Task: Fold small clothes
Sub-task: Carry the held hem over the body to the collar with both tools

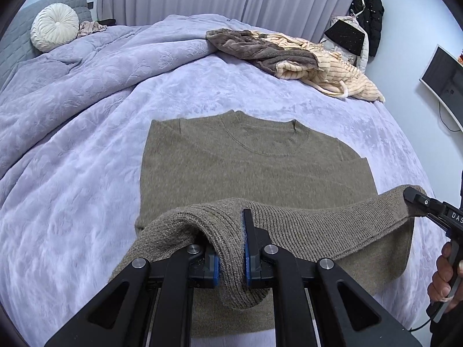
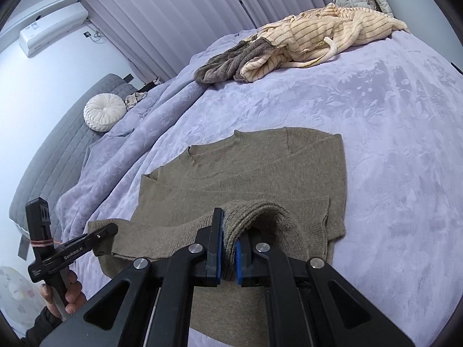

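Note:
An olive-brown knit sweater (image 1: 246, 167) lies flat on the lavender bedspread (image 1: 86, 202), collar at the far end; it also shows in the right wrist view (image 2: 246, 179). My left gripper (image 1: 231, 248) is shut on the sweater's ribbed hem near its left corner and holds it lifted. My right gripper (image 2: 228, 251) is shut on the hem at the other corner. The hem hangs stretched between the two grippers above the sweater's lower body. The right gripper appears at the right edge of the left wrist view (image 1: 416, 199), and the left gripper at the left of the right wrist view (image 2: 104, 231).
A heap of grey and cream striped clothes (image 1: 292, 55) lies at the far side of the bed, also in the right wrist view (image 2: 303, 46). A bunched duvet (image 1: 72, 72) and a round white cushion (image 1: 55, 27) are at the far left. A monitor (image 1: 445, 81) stands on the right.

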`<state>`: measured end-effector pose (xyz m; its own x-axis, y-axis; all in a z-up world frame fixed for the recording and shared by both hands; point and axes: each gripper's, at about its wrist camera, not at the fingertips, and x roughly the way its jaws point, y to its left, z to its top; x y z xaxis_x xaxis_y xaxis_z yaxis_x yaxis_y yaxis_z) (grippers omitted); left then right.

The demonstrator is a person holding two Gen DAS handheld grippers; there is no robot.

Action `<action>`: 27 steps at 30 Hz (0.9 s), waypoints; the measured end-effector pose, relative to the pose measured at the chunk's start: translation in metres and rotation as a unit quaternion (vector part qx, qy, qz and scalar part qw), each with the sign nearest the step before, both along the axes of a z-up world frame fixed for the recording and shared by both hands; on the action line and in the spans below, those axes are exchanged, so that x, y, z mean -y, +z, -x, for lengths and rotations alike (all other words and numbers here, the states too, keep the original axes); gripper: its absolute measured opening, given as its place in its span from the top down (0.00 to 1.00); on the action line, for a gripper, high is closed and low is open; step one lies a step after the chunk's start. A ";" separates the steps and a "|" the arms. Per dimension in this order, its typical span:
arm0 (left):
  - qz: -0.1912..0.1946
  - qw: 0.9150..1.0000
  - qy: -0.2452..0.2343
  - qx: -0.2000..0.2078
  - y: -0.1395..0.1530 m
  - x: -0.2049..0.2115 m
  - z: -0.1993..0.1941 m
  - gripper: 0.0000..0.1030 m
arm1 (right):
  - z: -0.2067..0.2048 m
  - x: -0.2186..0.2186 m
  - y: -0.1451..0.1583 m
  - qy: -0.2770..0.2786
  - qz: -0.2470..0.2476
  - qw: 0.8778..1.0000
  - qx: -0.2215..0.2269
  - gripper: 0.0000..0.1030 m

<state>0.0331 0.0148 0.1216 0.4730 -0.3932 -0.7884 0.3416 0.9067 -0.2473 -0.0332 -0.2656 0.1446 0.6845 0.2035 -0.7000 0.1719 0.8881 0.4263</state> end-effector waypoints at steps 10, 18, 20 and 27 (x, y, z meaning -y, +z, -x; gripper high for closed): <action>-0.012 1.000 0.008 -0.014 -0.009 0.013 -0.049 0.87 | -0.049 0.009 -0.007 -0.001 0.006 1.000 -0.013 0.93; -0.022 0.999 0.011 -0.030 -0.019 0.035 -0.098 0.87 | -0.096 0.023 -0.021 -0.015 0.016 0.999 -0.033 0.93; -0.032 0.999 0.010 -0.033 -0.026 0.043 -0.107 0.87 | -0.108 0.026 -0.030 -0.018 0.019 0.999 -0.044 0.93; -0.028 0.997 0.014 -0.072 -0.049 0.054 -0.143 0.87 | -0.136 0.044 -0.055 -0.050 -0.008 0.996 -0.067 0.93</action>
<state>0.1764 -0.0395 0.0729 0.3643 -0.3342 -0.8692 0.2804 0.9294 -0.2398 0.1030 -0.3096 0.0901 0.6031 0.1511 -0.7832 0.3159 0.8564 0.4084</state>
